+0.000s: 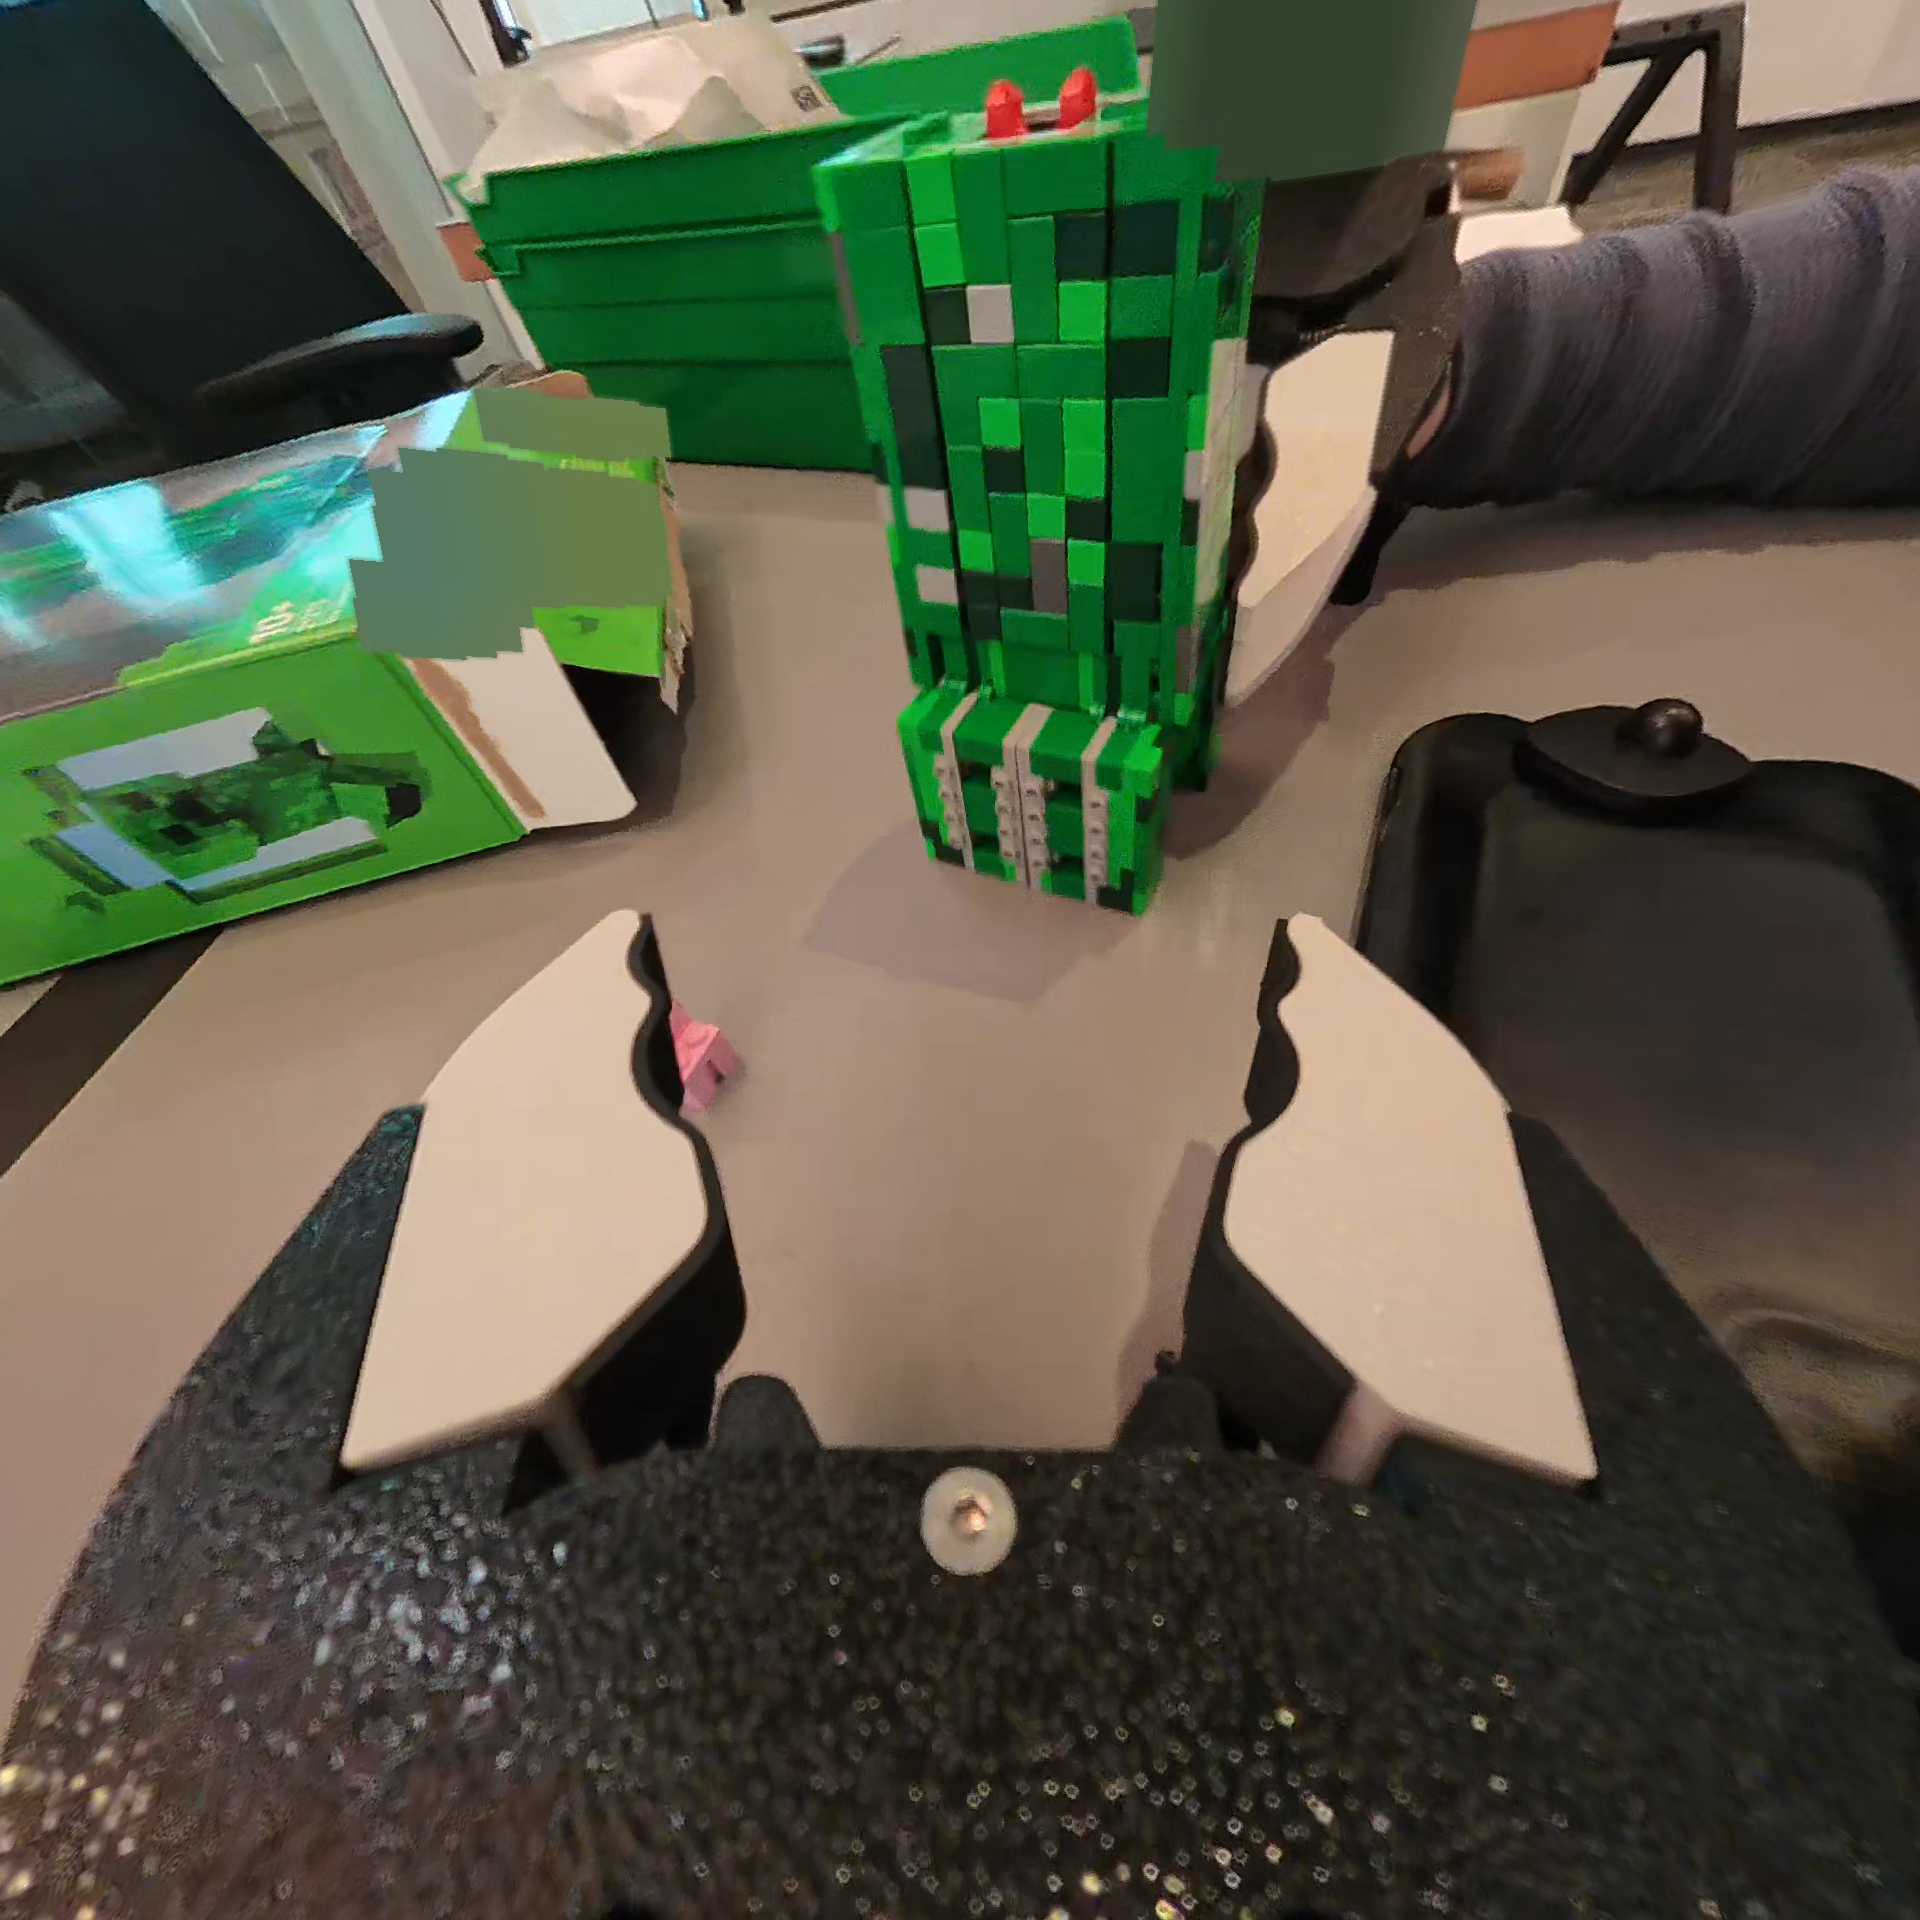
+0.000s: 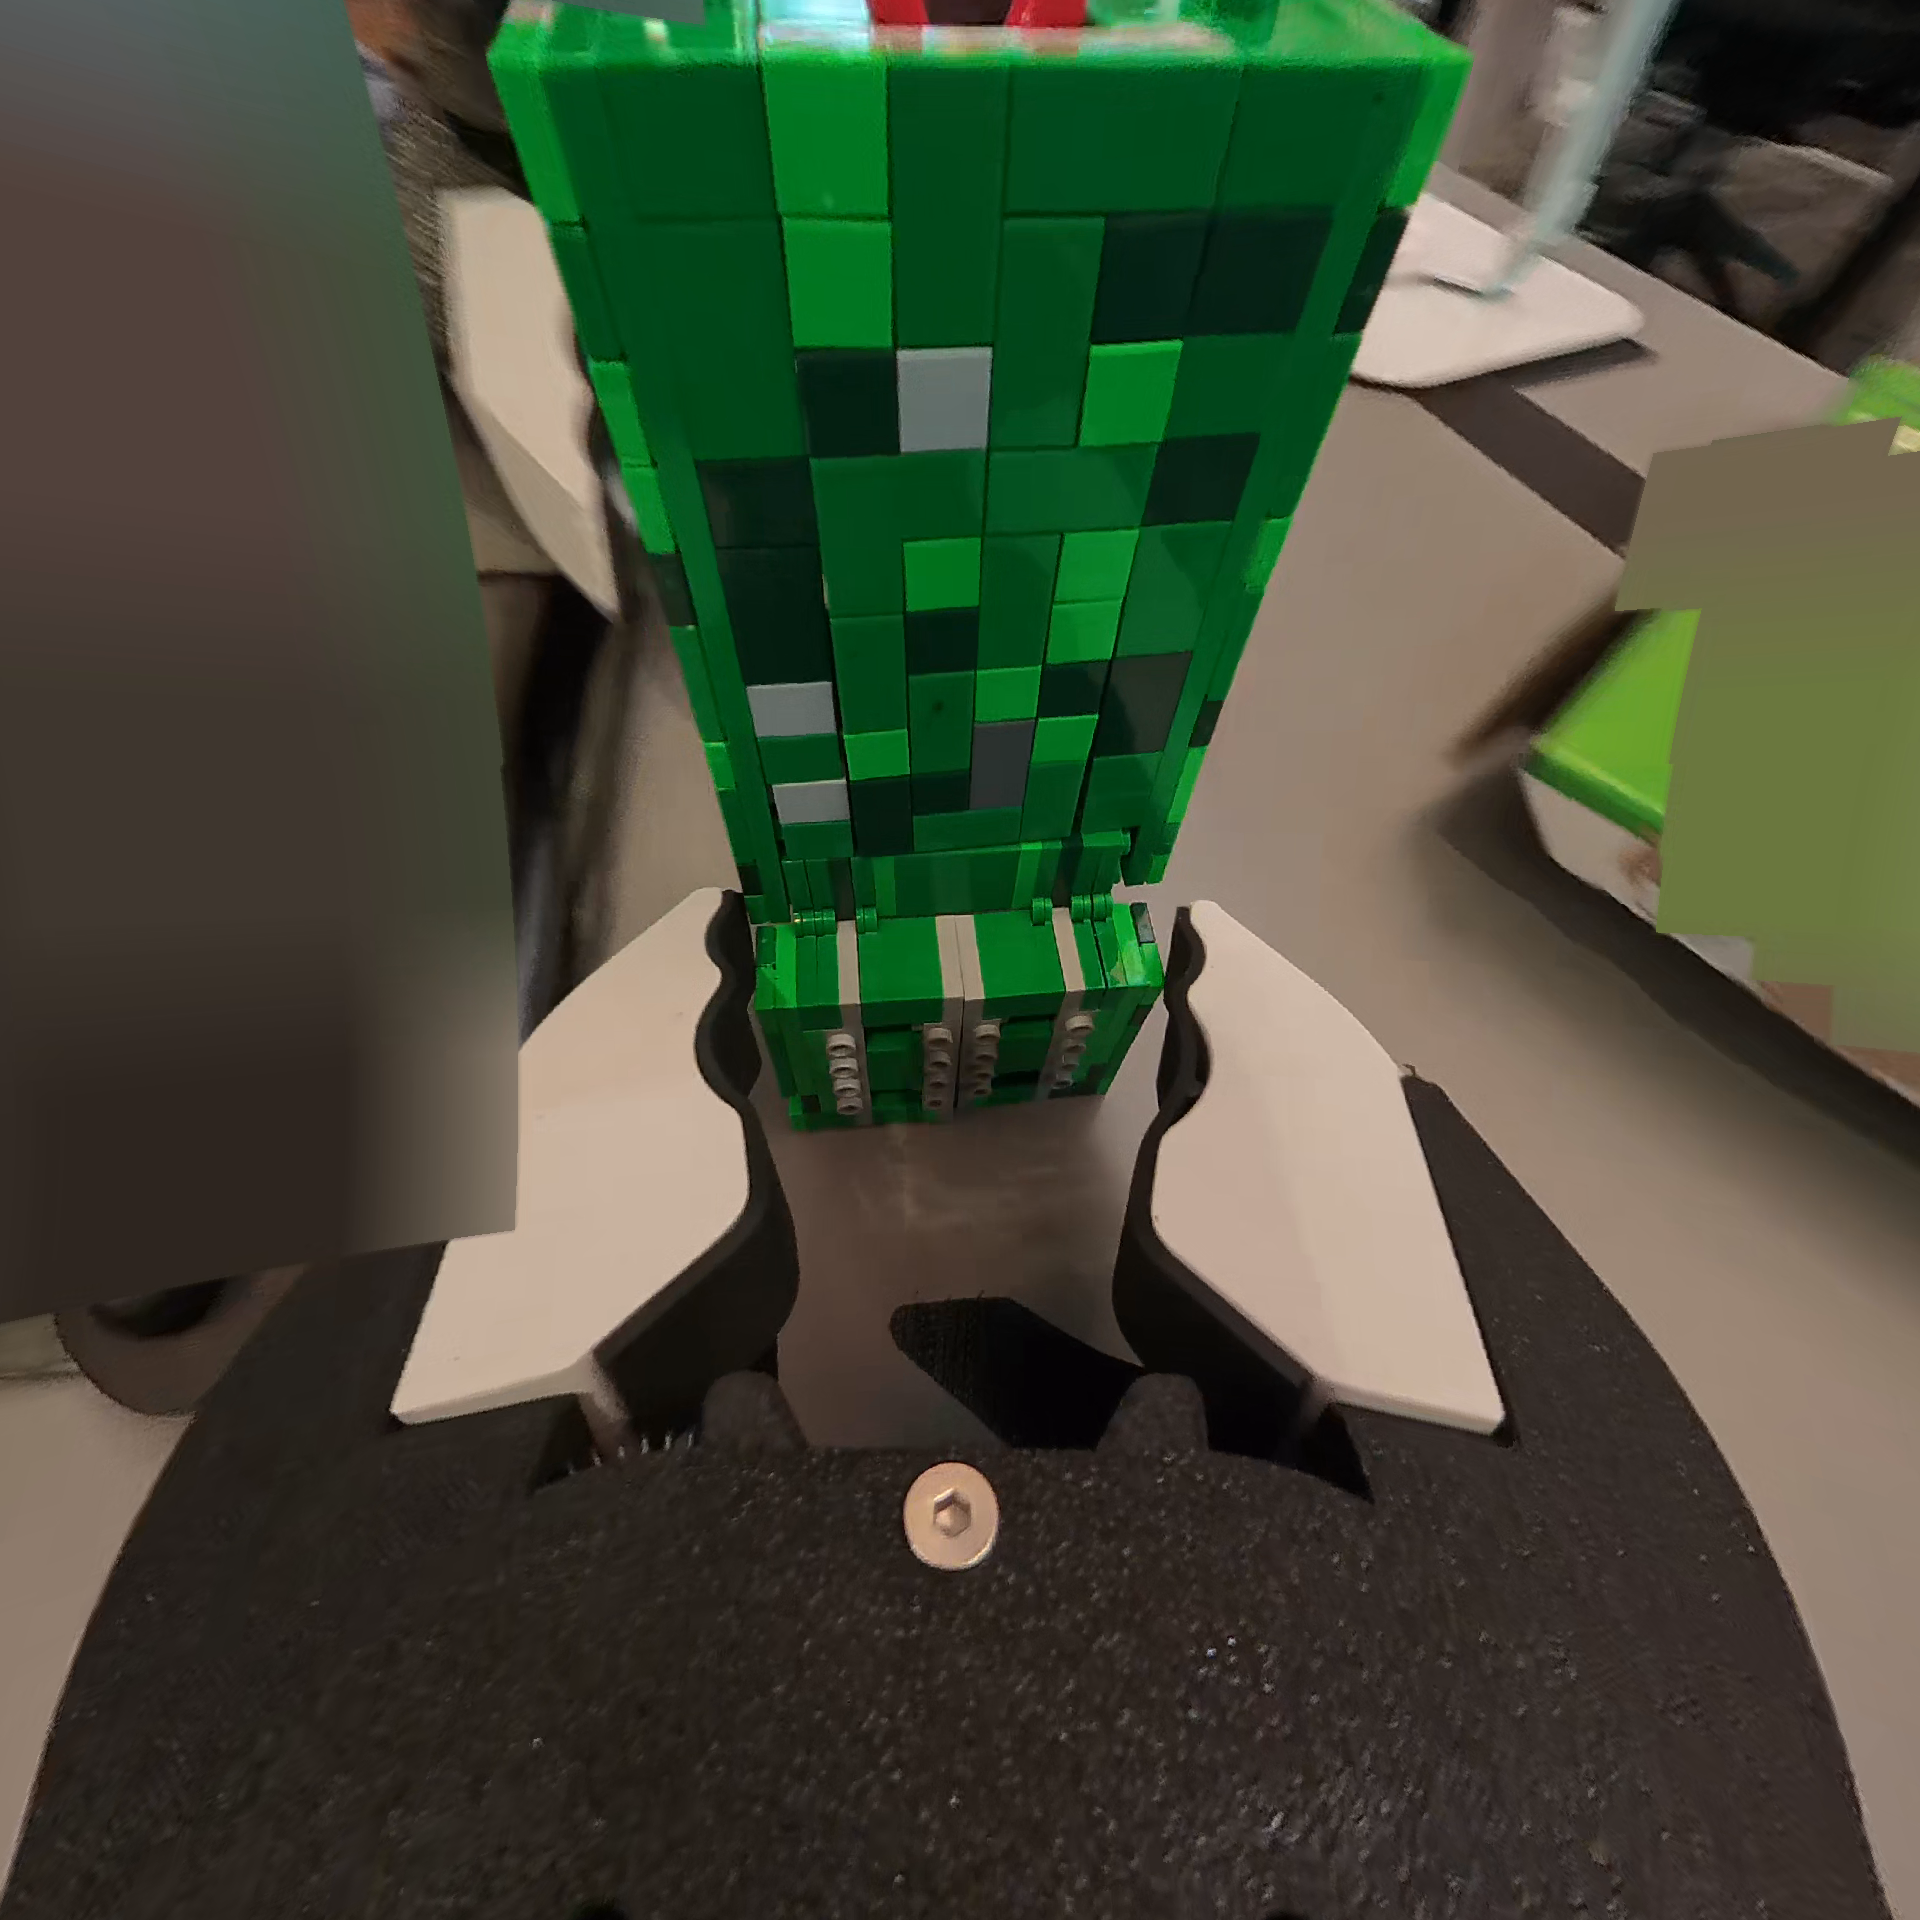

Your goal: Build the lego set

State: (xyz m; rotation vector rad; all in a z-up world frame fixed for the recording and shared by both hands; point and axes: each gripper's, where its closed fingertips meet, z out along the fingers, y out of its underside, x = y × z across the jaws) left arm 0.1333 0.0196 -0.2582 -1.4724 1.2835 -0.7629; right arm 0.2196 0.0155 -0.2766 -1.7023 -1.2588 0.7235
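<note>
Left wrist view: the left gripper [image 1: 961, 1023], jaws spread wide and empty, hovers over the grey tabletop [image 1: 935, 1195]; a small pink brick [image 1: 704, 1055] lies beside its left finger. The tall green pixel-patterned brick tower [image 1: 1039, 499] stands upright beyond (red pieces on top). Right wrist view: the right gripper [image 2: 948, 982], jaws apart, straddles the tower's foot block [image 2: 951, 1023]; whether the fingers touch it cannot be told.

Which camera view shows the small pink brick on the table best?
The left wrist view: the pink brick lies on the grey table beside the open left gripper's left finger, which partly hides it. The right wrist view does not show it.
</note>
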